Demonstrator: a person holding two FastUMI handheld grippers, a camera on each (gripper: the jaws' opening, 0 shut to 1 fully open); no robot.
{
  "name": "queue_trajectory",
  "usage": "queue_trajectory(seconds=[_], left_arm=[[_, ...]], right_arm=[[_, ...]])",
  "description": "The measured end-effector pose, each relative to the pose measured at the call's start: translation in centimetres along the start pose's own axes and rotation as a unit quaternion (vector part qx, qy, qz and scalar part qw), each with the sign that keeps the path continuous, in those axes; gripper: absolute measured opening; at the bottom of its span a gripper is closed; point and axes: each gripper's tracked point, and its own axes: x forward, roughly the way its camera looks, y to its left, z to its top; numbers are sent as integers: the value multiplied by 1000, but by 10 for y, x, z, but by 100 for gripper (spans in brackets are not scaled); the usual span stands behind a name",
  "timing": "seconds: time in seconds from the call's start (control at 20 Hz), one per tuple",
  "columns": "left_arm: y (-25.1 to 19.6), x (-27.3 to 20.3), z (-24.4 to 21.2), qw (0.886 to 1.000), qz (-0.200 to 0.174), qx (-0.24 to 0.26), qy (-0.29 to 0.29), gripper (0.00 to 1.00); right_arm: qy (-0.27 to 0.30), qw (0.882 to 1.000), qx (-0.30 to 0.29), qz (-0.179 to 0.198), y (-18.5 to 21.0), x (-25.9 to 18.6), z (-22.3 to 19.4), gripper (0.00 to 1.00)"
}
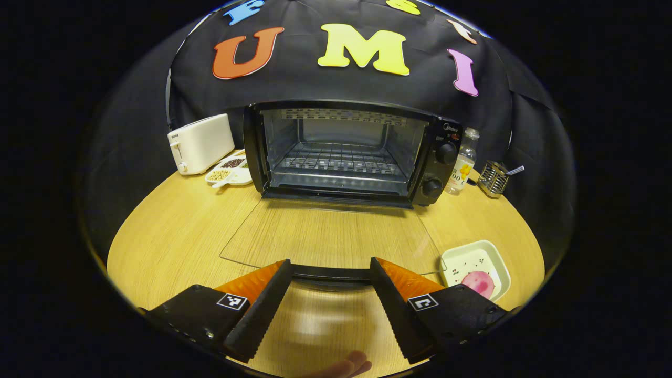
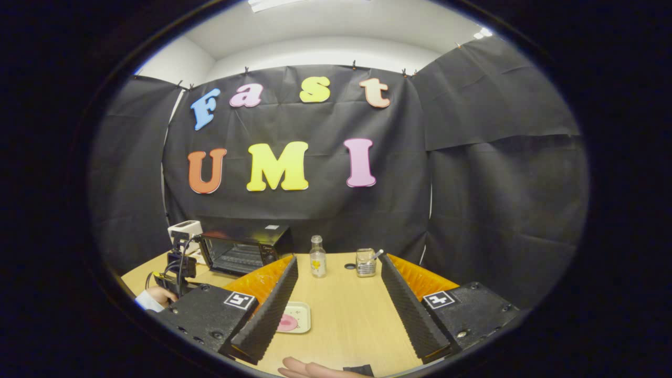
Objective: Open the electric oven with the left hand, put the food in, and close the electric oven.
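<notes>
While the oven (image 1: pixel 346 152) door (image 1: pixel 331 236) is lying fully open and flat, my left tongs (image 1: pixel 331 273) are gaping wide at its handle; the food (image 1: pixel 478 283) is waiting on its plate (image 1: pixel 499 262) on the tabletop (image 1: pixel 173 226), right tongs (image 2: pixel 338 294) hovering wide, empty, so loading and closing are remaining

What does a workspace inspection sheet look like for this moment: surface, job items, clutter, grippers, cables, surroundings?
Surface: round wooden table, bare in front of the oven.
Job's things: electric oven, glass door folded fully down, wire rack inside with nothing on it; pink food on a white square plate, right of the door.
Clutter: white toaster, divided snack dish, small bottle, wire utensil holder.
Grippers: left gripper, jaws open astride the door handle; right gripper, jaws open, holding nothing.
Cables: dark leads on the left gripper rig, seen in the right gripper view.
Surroundings: black cloth booth wall.
</notes>
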Motion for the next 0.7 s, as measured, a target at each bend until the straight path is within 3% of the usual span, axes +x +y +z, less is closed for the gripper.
queue_trajectory(seconds=[0.3, 0.7], left_arm=[[-13, -68, 48, 996, -6, 8, -88, 95], [-10, -185, 104, 976, 16, 12, -216, 95]], right_arm=[[70, 997, 6, 18, 3, 32, -35, 100], [175, 983, -28, 39, 17, 84, -106, 100]])
